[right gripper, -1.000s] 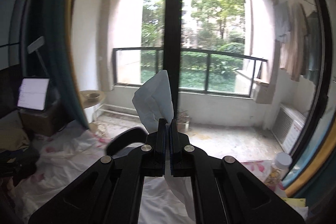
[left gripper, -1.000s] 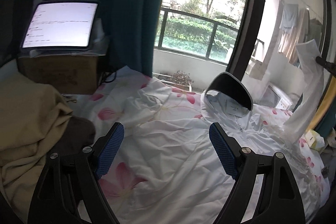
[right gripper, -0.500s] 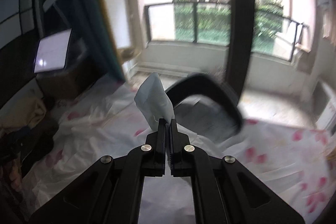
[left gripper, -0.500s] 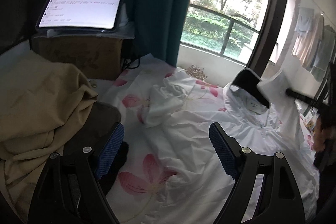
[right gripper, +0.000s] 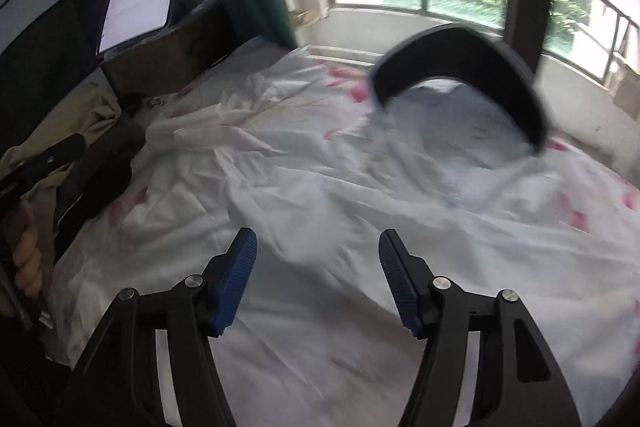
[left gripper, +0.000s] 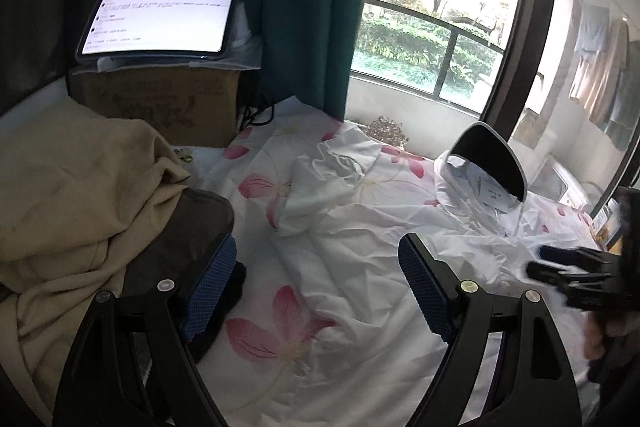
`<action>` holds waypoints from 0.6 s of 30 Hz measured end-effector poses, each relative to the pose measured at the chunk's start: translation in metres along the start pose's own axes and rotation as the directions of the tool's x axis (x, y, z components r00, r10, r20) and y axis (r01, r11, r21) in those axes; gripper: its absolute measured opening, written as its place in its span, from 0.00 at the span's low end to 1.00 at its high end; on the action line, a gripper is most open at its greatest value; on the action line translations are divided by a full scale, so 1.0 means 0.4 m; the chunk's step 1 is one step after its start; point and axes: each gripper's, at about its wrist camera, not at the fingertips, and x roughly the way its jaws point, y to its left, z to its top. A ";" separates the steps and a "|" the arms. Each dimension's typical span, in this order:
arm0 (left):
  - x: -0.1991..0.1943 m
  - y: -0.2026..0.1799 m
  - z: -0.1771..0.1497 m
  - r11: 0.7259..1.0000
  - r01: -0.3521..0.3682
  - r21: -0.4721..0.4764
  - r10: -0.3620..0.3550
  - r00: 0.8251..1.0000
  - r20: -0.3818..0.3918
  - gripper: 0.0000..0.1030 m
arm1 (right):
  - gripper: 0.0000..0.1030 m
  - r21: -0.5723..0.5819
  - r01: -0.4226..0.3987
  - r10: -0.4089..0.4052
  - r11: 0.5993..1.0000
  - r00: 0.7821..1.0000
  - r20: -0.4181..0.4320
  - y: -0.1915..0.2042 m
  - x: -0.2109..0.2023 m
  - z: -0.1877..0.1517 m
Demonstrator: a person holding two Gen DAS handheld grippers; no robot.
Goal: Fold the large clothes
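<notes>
White jacket (left gripper: 400, 227) with a black-brimmed hood (left gripper: 492, 163) and pale blue lining lay on a white sheet (left gripper: 280, 339) printed with pink flowers. At the near left were a beige cloth (left gripper: 72, 195) and a dark brown garment (left gripper: 188, 227); at the far left, a brown cardboard box (left gripper: 160, 103) and teal curtain (left gripper: 304, 7). Both grippers, left (left gripper: 316, 291) and right (right gripper: 318, 279), were black with blue ribbed pads.

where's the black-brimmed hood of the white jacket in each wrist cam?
Left wrist: hood at right of centre, below the window, on the floral sheet.
Right wrist: hood at upper right, blurred, ahead of the right claw, whose jaws are opening, nothing between them.
Shared landmark: lit tablet on the cardboard box.
</notes>
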 end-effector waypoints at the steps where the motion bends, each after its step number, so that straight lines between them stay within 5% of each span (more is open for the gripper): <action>1: -0.003 -0.013 0.000 1.000 0.000 0.004 0.000 1.000 -0.001 0.83 | 0.62 0.011 0.024 -0.025 1.000 1.000 0.016 -0.027 -0.034 -0.013; 5: -0.007 -0.075 -0.002 1.000 -0.002 0.027 0.003 1.000 -0.015 0.83 | 0.62 0.119 0.154 -0.160 0.981 0.986 0.044 -0.197 -0.173 -0.105; 9: 0.006 -0.149 -0.004 0.998 0.001 0.056 0.001 0.999 -0.037 0.83 | 0.62 0.212 0.337 -0.342 0.917 0.939 -0.011 -0.352 -0.260 -0.233; 12: 0.031 -0.212 -0.010 0.998 0.005 0.062 0.000 0.998 -0.070 0.83 | 0.60 0.265 0.349 -0.350 0.899 0.936 -0.045 -0.426 -0.304 -0.315; 18: 0.047 -0.323 -0.026 0.998 0.023 0.053 -0.016 0.993 -0.117 0.83 | 0.34 0.243 0.325 -0.314 0.914 0.946 -0.082 -0.459 -0.289 -0.376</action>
